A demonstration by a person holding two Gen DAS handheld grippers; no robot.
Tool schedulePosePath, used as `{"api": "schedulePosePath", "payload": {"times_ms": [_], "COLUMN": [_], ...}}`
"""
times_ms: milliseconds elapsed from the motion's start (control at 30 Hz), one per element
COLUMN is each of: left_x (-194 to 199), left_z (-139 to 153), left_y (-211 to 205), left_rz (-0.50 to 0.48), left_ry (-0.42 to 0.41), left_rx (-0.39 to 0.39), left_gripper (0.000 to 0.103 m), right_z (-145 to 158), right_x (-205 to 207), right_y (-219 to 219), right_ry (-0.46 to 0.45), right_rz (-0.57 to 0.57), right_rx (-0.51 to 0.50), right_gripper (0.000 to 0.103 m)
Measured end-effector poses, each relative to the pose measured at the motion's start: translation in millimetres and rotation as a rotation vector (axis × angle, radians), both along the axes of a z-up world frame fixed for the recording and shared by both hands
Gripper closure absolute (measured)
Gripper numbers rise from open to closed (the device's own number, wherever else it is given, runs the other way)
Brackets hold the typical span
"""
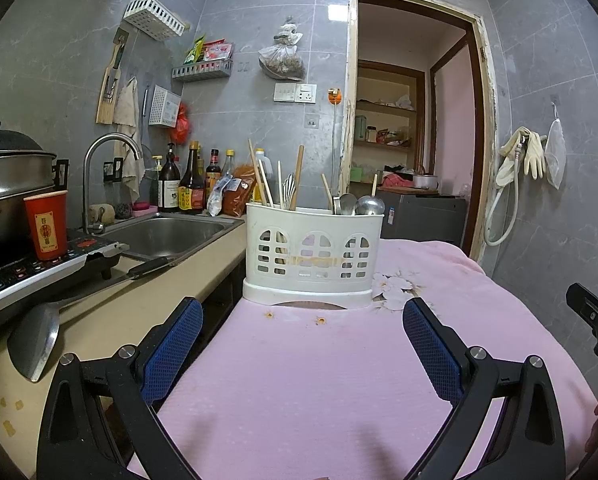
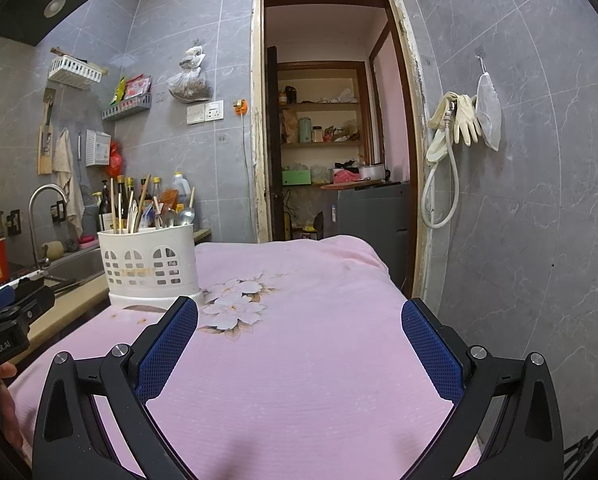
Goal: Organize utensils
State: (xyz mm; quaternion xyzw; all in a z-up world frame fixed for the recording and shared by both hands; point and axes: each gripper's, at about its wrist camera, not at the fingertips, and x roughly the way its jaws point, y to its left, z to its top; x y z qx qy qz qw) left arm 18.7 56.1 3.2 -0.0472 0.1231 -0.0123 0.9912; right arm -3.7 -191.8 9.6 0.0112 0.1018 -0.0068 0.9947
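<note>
Above pink cloth (image 1: pixel 299 380): left gripper (image 1: pixel 302 320), right gripper (image 2: pixel 299 320) level, jaws spread, empty.

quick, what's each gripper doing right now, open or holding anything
Left gripper: open, empty, facing the white utensil caddy.
Right gripper: open, empty, over the pink cloth.

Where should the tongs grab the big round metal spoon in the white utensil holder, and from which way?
Grip the spoon at its bowl, the only part showing above the holder rim, likely coming down from above. It stands handle-down at the holder's right end, beside another spoon. The open left tongs face it most directly.
</note>
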Motion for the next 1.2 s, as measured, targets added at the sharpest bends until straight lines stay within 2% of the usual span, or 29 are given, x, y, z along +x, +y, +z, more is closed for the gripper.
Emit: {"api": "schedulePosePath", "payload": {"times_ms": [1200], "left_x": [-1.3], "left_z": [0.5], "left_y": [-2.7], "left_rz": [0.002], "left_ry": [-0.001], "left_rx": [0.006], "left_gripper": [0.005], "right_z": [-3.3], "right_x": [-2.9], "right_y": [5.1], "right_ry": [0.005], "right_rz": [-0.002], "right_rx": [0.007], "right_gripper": [0.0]}}
